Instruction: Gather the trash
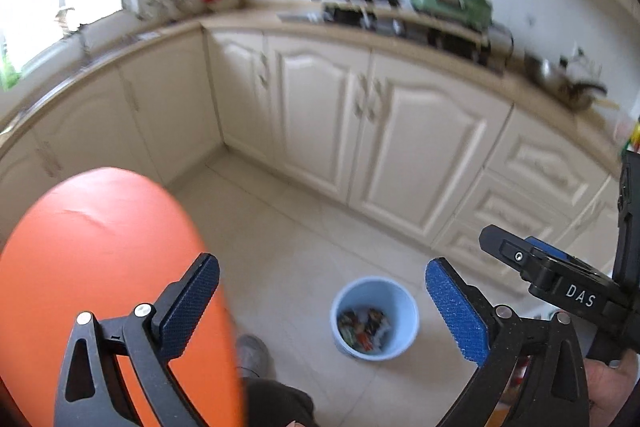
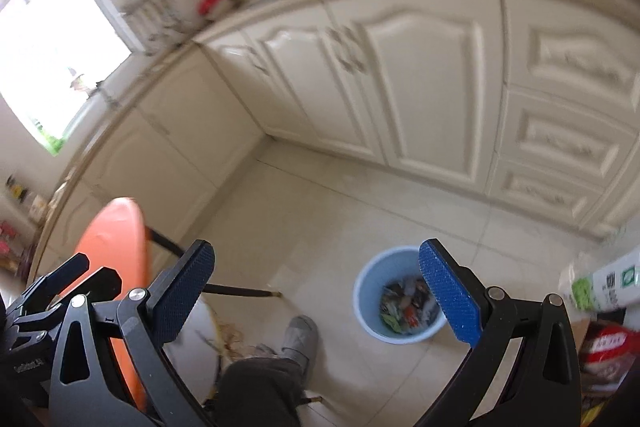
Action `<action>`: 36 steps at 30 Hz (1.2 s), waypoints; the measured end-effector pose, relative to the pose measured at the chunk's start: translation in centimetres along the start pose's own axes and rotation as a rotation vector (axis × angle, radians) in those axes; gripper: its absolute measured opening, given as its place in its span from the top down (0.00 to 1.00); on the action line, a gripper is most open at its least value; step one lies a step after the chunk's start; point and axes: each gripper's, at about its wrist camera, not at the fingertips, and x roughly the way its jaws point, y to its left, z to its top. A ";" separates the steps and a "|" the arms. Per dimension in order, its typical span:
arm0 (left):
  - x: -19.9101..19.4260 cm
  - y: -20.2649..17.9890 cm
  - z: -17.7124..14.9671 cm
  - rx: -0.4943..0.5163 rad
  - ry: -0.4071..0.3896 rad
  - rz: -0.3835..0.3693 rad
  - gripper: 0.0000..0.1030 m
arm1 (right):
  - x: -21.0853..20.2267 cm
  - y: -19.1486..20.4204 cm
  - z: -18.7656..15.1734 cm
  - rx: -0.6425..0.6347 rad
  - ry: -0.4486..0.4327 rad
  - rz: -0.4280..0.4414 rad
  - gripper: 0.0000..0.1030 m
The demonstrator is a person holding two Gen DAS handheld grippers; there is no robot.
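Left gripper (image 1: 322, 303): jaws spread wide, nothing between them; it hangs in the air above the floor, touching nothing.
Left gripper pads (image 1: 456, 311): flat rectangular pads with a fine dotted blue texture, set on black skeletal arms with silver screw heads.
Right gripper (image 2: 316, 287): also wide open and holding nothing, well above the floor; in the left camera it shows at the right edge (image 1: 532, 255), black, with white letters "DAS".
Right gripper pads (image 2: 448, 297): same pebbled blue rubbery faces, the near one bright, the far one in shadow.
Bin (image 1: 374, 319): a round, pale blue, smooth plastic bucket standing upright on the floor, below and ahead of both tools; from the right camera (image 2: 370, 301) its far rim sits partly behind the right pad.
Trash (image 1: 364, 331): a crumpled heap of wrappers, red, green, dark and white, lying in the bottom of the bin (image 2: 404, 307).
Orange surface (image 1: 100, 267): a smooth, matte, rounded orange shape close by the left tool, with a faint crease; what it is I cannot tell.
Floor (image 1: 280, 227): glossy cream tiles with thin joints.
Cabinets (image 1: 400, 147): cream doors with raised arched panels and small metal handles, running under a beige counter (image 1: 360, 35).
Shoe (image 2: 298, 339): a grey fabric shoe on the tiles, just left of the bin, above a dark trouser leg.
Picture quality: motion blur smears the counter things, so I leave them unnamed.
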 end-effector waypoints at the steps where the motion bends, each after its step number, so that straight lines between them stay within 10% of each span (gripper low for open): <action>1: -1.7 0.8 -0.4 -0.008 -0.027 0.012 0.01 | -1.1 1.8 0.1 -0.025 -0.019 0.016 0.00; 19: -30.1 11.2 -15.0 -0.249 -0.304 0.425 0.01 | -13.2 32.0 -7.0 -0.462 -0.219 0.295 0.00; 36: -39.8 6.4 -26.2 -0.374 -0.432 0.592 0.01 | -15.8 39.2 -14.6 -0.618 -0.246 0.294 0.00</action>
